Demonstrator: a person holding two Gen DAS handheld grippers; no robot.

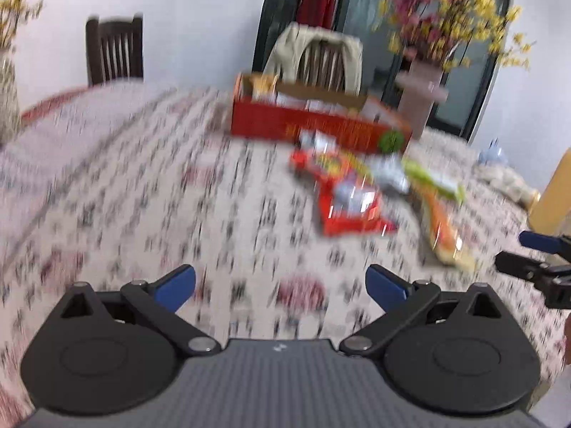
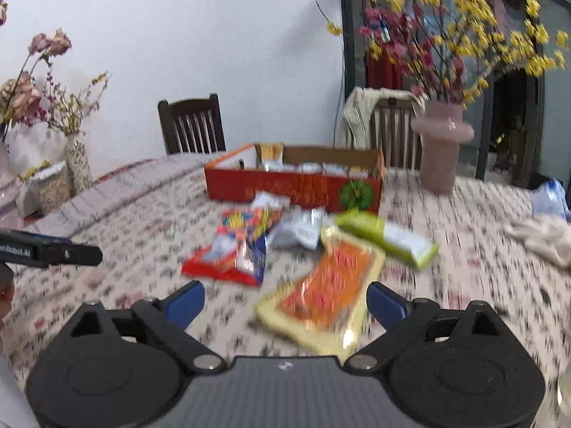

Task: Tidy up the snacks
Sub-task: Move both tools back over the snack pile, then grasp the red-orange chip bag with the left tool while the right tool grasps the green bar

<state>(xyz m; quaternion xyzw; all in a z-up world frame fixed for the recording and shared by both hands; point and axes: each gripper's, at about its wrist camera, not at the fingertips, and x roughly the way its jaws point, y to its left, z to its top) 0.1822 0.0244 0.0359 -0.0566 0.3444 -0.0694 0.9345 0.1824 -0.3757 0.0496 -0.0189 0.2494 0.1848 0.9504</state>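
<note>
A red cardboard box (image 2: 292,187) (image 1: 314,125) with snacks inside stands at the far side of the table. In front of it lie loose packets: a red bag (image 2: 228,255) (image 1: 351,207), a silver pack (image 2: 299,230), a green pack (image 2: 389,237) and an orange-and-yellow pack (image 2: 321,296) (image 1: 442,232). My right gripper (image 2: 285,301) is open, hovering with the near end of the orange pack between its blue fingers, not touching. My left gripper (image 1: 280,285) is open over bare tablecloth, left of the packets, nothing in it.
A floral cloth covers the table (image 2: 142,235). A pink vase (image 2: 442,146) of flowers stands right of the box. Two wooden chairs (image 2: 192,125) stand behind, one with a jacket. White cloth (image 2: 542,237) lies at right; vases (image 2: 76,164) at left.
</note>
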